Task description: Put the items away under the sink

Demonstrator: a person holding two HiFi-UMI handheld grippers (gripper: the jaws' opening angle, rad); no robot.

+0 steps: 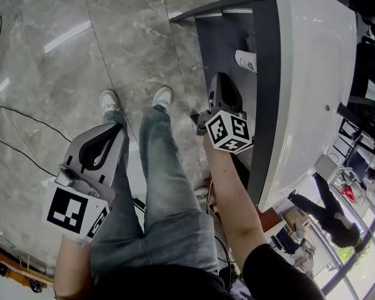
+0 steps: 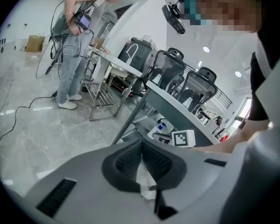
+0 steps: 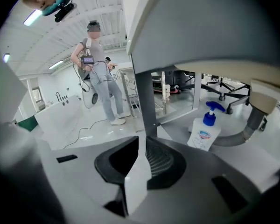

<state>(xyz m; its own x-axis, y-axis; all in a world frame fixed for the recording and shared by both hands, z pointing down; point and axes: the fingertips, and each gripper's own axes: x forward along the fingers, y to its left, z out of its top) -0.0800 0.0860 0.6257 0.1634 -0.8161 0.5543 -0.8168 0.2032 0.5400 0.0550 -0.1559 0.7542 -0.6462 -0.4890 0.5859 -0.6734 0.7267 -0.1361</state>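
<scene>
**Soap bottle seen on shelf under sink, both tools empty**

The grey shelf beneath the white sink is shown holding one thing only: a single white pump bottle with a blue top, stood upright. It is flanked by a grey upright post on its left and by a curved drain pipe on its right, with the underside of the basin hanging low over the opening. The bottle is touched by neither tool.

The right tool is held at the mouth of the space under the sink, just short of the post. Its jaws are narrowed until the tips meet, and nothing is caught between them. The left tool is held well back, beside the holder's left leg (jeans and two white shoes are seen from the head view). It is likewise closed, with nothing gripped.

The marble-patterned floor is crossed by a black cable. In the room beyond, a bystander is seen standing beside a wire rack, and two mesh-backed chairs are lined up behind the sink unit.

Counted in all: one bottle, one shelf, one post, one pipe, two tools, two chairs.
</scene>
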